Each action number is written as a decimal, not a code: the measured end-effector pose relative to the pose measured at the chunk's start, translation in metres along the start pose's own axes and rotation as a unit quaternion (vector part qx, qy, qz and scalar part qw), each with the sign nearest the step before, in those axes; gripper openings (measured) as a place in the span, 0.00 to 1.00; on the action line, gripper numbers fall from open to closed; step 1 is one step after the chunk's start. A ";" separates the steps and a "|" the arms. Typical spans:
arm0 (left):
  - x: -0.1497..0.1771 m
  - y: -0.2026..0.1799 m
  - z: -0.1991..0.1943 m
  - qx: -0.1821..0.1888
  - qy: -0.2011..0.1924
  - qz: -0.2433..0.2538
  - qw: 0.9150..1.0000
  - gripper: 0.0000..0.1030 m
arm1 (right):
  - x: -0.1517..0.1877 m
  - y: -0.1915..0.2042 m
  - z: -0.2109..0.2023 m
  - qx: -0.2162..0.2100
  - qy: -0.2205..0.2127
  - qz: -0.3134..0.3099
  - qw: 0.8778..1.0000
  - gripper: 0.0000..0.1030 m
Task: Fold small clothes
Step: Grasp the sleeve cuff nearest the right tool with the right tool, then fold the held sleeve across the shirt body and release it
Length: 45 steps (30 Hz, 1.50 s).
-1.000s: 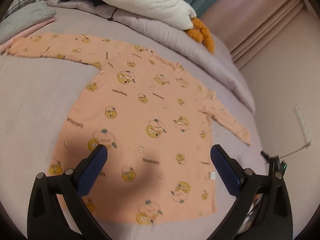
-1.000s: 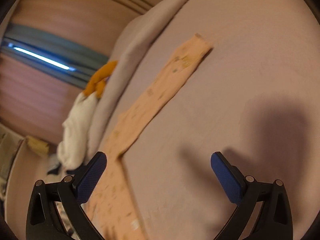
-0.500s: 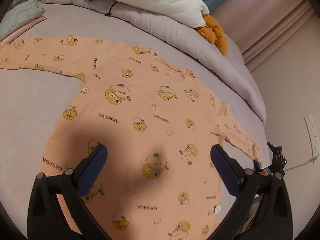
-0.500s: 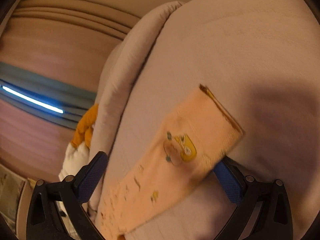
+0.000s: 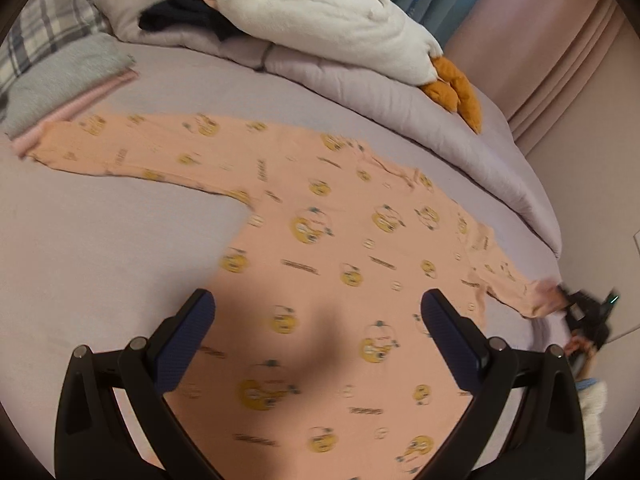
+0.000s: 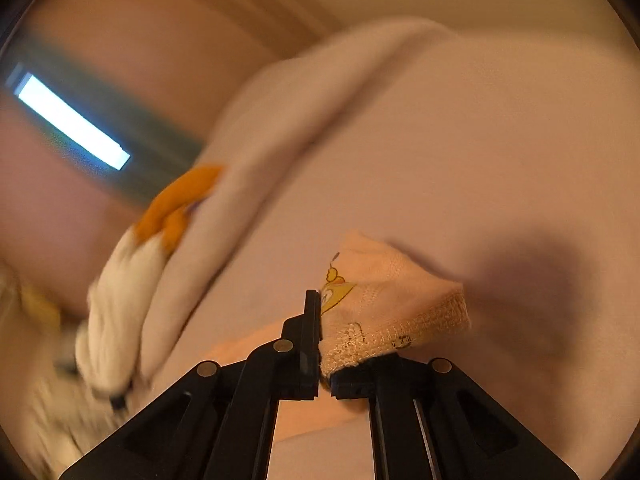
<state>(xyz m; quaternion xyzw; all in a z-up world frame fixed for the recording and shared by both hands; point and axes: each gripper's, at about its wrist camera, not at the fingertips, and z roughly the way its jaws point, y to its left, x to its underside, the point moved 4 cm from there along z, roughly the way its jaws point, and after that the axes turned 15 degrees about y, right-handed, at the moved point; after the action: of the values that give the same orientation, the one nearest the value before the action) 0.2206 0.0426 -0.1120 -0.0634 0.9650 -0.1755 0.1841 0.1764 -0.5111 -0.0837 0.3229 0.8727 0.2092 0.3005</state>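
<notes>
Left wrist view: the left gripper [image 5: 318, 312] hangs above the lower body of one peach long-sleeved shirt [image 5: 320, 264] with its two blue-padded fingers [image 5: 184, 344] spread wide, holding nothing. The shirt, printed with yellow cartoon faces, lies flat on the lilac bed sheet [image 5: 100, 248], both sleeves stretched out to the sides. The far end of its right sleeve [image 5: 536, 300] reaches the bed's edge, where the right gripper [image 5: 588, 312] shows as a dark, blurred shape touching the cuff.

In the right wrist view, the right gripper [image 6: 320, 360] is tilted low over the sheet [image 6: 480, 160], its jaws pressed together on the sleeve cuff [image 6: 384, 308], which bunches up beside the fingertips.

Behind the shirt lie one rolled lilac duvet [image 5: 400, 92], one white plush toy [image 5: 332, 16] with two orange feet [image 5: 456, 88], one dark garment [image 5: 180, 16], and a grey folded cloth [image 5: 60, 80] on a pink one [image 5: 80, 108].
</notes>
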 end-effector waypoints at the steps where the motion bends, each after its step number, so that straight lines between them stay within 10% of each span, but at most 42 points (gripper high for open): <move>1: 0.001 0.007 -0.004 0.001 -0.002 -0.002 1.000 1.00 | -0.001 0.021 -0.002 0.005 0.000 -0.024 1.000 0.06; 11: -0.001 0.088 -0.021 0.019 -0.001 -0.057 0.998 1.00 | 0.070 0.269 0.059 0.041 0.028 -0.280 0.959 0.06; 19: 0.008 0.148 -0.018 0.000 0.017 -0.091 0.996 1.00 | 0.200 0.337 0.210 0.177 0.106 -0.432 0.878 0.06; 23: 0.006 0.159 -0.018 -0.011 0.017 -0.093 0.995 1.00 | 0.234 0.343 0.254 0.270 0.105 -0.510 0.810 0.15; 28: 0.002 0.166 -0.015 0.016 0.012 -0.109 0.994 1.00 | 0.262 0.350 0.225 0.120 0.168 -0.526 0.825 0.42; 32: -0.001 0.165 -0.014 0.041 0.013 -0.116 0.992 1.00 | 0.244 0.345 0.186 -0.019 0.207 -0.477 0.854 0.44; 36: -0.004 0.166 -0.019 0.051 0.004 -0.114 0.992 1.00 | 0.189 0.316 0.177 0.008 0.182 -0.418 0.890 0.44; 39: -0.008 0.180 -0.020 0.061 -0.007 -0.140 0.988 1.00 | 0.180 0.302 0.185 0.012 0.211 -0.398 0.893 0.44; 45: -0.026 0.217 -0.015 0.101 -0.024 -0.200 0.974 1.00 | 0.234 0.338 0.231 0.005 0.238 -0.457 0.857 0.44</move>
<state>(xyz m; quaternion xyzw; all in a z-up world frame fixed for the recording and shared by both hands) 0.2266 0.2542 -0.1689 -0.2406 0.9054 -0.3037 0.1735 0.3334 -0.0723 -0.1551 -0.1705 0.9680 0.1144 0.1443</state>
